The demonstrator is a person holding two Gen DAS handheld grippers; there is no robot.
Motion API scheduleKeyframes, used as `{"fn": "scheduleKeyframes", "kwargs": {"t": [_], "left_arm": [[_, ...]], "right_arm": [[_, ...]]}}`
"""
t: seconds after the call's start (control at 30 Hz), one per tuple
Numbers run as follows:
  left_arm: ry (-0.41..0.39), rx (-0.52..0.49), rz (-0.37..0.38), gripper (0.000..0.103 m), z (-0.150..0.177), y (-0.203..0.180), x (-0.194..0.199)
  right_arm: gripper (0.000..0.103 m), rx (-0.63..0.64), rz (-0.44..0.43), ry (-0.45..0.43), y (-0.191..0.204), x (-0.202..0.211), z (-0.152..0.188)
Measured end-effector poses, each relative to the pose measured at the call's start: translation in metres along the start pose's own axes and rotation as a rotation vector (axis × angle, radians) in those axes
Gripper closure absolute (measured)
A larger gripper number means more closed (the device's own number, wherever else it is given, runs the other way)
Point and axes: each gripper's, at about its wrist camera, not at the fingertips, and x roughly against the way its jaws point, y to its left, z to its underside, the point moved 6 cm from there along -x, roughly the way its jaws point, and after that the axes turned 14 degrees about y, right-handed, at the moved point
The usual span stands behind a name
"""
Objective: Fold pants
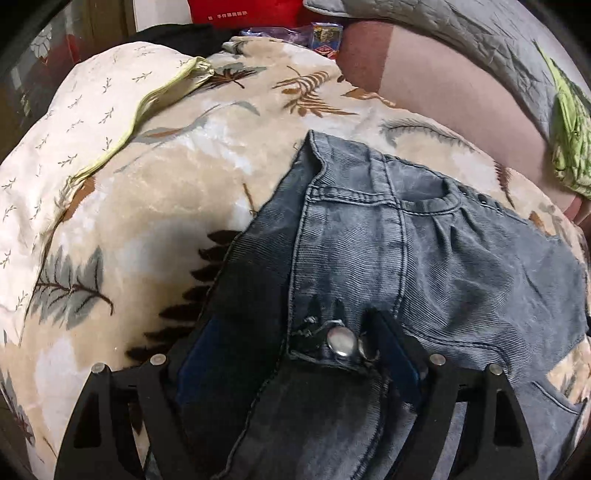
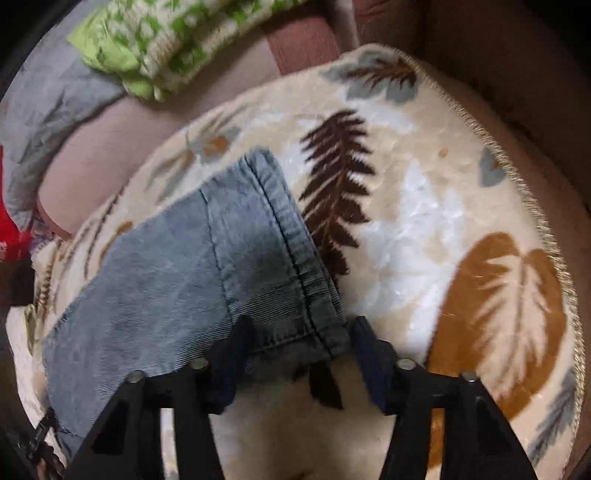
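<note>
Grey-blue jeans (image 1: 424, 258) lie on a cream leaf-print blanket (image 1: 166, 177). In the left wrist view the waistband with its metal button (image 1: 341, 341) lies between the fingers of my left gripper (image 1: 295, 325), which stands open around it. In the right wrist view a hemmed leg end of the jeans (image 2: 221, 266) lies between the fingers of my right gripper (image 2: 299, 332), which is open with the hem corner in the gap. The blanket (image 2: 424, 229) lies under it.
A green patterned cloth (image 2: 166, 40) and a grey quilt (image 2: 48, 103) lie on a pinkish sheet (image 1: 443, 103) beyond the blanket. A pale pillow (image 1: 96, 96), a red box (image 1: 236, 11) and small items sit at the far side. The blanket's fringed edge (image 2: 535, 206) runs on the right.
</note>
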Motion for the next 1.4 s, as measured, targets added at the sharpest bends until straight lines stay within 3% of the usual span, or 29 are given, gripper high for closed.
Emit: {"fn": "scheduleKeyframes", "kwargs": {"t": [0.03,0.23,0.27,0.3,0.37,0.47,0.5,0.6,0.73,0.83,0.97,1.03,1.1,1.13,1.27,1.4], "left_arm": [[-0.001,0.003,-0.001,0.017,0.001,0.0,0.001],[0.016,-0.001,0.003,0.017,-0.002,0.006,0.002],[0.02,0.0,0.002,0.017,-0.004,0.005,0.001],[0.025,0.001,-0.004,0.017,-0.005,0.005,0.001],[0.035,-0.002,-0.012,0.017,-0.007,0.004,0.003],[0.016,-0.024,-0.017,0.017,-0.012,0.004,0.019],[-0.002,-0.024,-0.012,0.017,-0.017,0.007,0.027],[-0.034,0.025,0.06,0.017,-0.039,0.016,0.049],[0.011,0.069,0.136,0.018,-0.067,0.017,0.045],[0.025,0.047,0.12,0.018,-0.087,0.009,0.034],[0.067,0.083,0.198,0.02,-0.112,0.005,0.011],[0.075,0.086,0.217,0.028,-0.122,0.001,0.001],[0.092,0.085,0.205,0.047,-0.129,-0.001,-0.01],[0.099,0.089,0.192,0.05,-0.13,0.001,-0.014],[0.132,0.125,0.213,0.051,-0.135,0.006,-0.031],[0.11,0.099,0.26,0.051,-0.145,-0.005,-0.027]], "right_arm": [[0.079,0.009,-0.018,0.007,0.002,0.004,0.003],[0.079,0.037,0.072,-0.072,0.006,0.062,0.039],[0.079,0.057,0.112,-0.029,0.002,0.053,0.049],[0.077,0.056,0.119,0.013,-0.001,0.043,0.052],[0.062,0.022,0.144,0.073,-0.017,0.014,0.058],[0.05,0.02,0.109,0.037,-0.018,0.019,0.055],[0.043,0.029,0.079,0.024,-0.015,0.029,0.052],[0.038,0.042,0.071,-0.061,-0.013,0.057,0.035],[0.038,-0.007,-0.087,-0.096,-0.003,0.061,-0.007],[0.038,0.038,-0.058,-0.064,0.015,0.041,-0.033],[0.038,0.054,-0.033,-0.067,0.022,0.019,-0.052],[0.038,0.057,-0.031,-0.049,0.022,0.008,-0.055],[0.038,0.061,-0.041,-0.041,0.024,0.0,-0.057],[0.038,0.061,-0.038,-0.035,0.023,-0.003,-0.058],[0.038,0.063,-0.054,-0.032,0.023,-0.008,-0.065],[0.038,0.067,-0.062,-0.029,0.024,-0.008,-0.069]]}}
